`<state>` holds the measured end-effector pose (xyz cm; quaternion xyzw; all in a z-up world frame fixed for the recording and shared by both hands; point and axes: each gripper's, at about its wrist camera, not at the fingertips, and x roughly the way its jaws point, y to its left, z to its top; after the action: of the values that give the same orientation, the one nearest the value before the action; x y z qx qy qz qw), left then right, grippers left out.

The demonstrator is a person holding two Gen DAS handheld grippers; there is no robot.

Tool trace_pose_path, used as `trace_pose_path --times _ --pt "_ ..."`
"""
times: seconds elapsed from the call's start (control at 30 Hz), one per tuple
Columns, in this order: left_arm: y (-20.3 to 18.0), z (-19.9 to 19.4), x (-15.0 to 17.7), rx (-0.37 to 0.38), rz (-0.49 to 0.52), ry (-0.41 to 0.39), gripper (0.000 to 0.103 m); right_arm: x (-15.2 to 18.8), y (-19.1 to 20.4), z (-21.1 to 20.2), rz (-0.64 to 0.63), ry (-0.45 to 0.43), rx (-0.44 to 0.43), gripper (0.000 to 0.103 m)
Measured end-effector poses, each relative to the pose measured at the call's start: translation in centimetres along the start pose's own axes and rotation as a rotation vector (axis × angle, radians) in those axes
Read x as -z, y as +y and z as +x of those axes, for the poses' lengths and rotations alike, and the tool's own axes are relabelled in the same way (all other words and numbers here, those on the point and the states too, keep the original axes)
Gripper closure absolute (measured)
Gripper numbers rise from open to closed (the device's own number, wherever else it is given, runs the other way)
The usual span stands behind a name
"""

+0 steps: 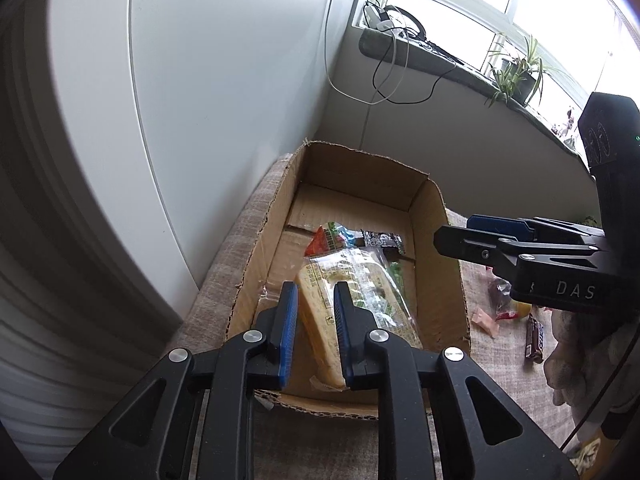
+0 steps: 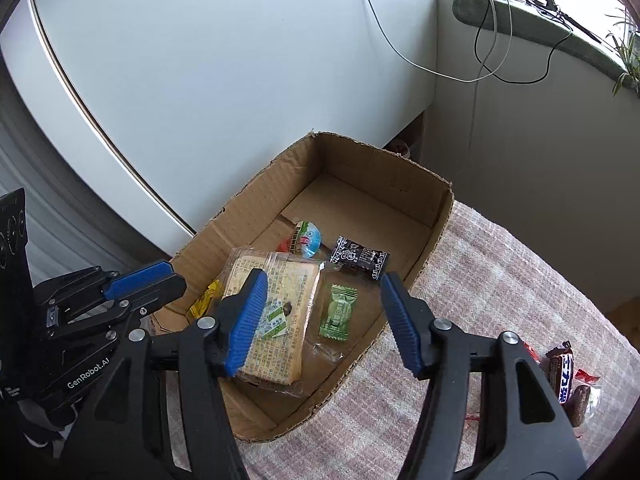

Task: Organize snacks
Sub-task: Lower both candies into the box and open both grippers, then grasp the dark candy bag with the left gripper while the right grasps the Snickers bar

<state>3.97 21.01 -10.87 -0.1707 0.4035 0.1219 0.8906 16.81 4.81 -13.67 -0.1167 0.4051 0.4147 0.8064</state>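
An open cardboard box (image 2: 360, 168) (image 1: 448, 264) sits on a checked cloth. In it lie a clear-wrapped yellow cake pack (image 2: 276, 304) (image 1: 320, 312), a green candy (image 2: 338, 312), a black candy (image 2: 360, 258), a round jelly cup (image 2: 306, 238) and a small yellow packet (image 2: 204, 300). My left gripper (image 1: 316, 292) hovers over the box's near end with its fingers narrowly apart and nothing between them; it also shows in the right wrist view (image 2: 168, 278). My right gripper (image 2: 322, 284) is open and empty above the box; its fingers show in the left wrist view (image 1: 444, 236).
Loose snacks lie on the cloth right of the box: a Snickers bar (image 2: 564, 376) (image 1: 534, 340) and red-wrapped sweets (image 1: 504, 304). A white cabinet (image 2: 200, 80) stands behind the box. A windowsill (image 2: 540, 12) with cables and plants is at the upper right.
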Motion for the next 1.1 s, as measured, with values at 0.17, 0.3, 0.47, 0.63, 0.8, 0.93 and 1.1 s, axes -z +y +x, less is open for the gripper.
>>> trace_pose_path --times 0.17,0.3,0.47,0.63,0.8,0.93,1.1 --pt "-0.2 -0.4 0.0 -0.003 0.004 -0.007 0.086 0.1 -0.4 -0.8 0.013 -0.01 0.016 0.032" --pt "-0.5 -0.8 -0.1 -0.002 0.013 -0.014 0.085 0.3 -1.0 -1.6 0.025 -0.023 0.041 0.029" --pt "-1.0 -1.2 -0.1 0.006 0.008 -0.015 0.075 0.7 -1.9 -3.0 0.031 -0.055 0.076 0.029" --pt "-1.8 -1.4 -0.1 0.037 0.003 -0.008 0.062 1.9 -3.8 -4.7 0.078 -0.066 0.08 0.029" --pt "-3.8 -1.8 0.1 0.129 0.013 0.014 0.053 4.0 -6.8 -7.6 0.156 -0.095 0.095 0.029" --pt "-6.5 -1.7 0.4 0.172 0.071 0.048 0.048 6.4 -9.9 -10.1 0.23 -0.105 0.129 0.029" --pt "-9.4 -0.8 0.8 0.184 0.06 0.099 0.047 9.9 -13.8 -12.8 0.329 -0.089 0.218 0.021"
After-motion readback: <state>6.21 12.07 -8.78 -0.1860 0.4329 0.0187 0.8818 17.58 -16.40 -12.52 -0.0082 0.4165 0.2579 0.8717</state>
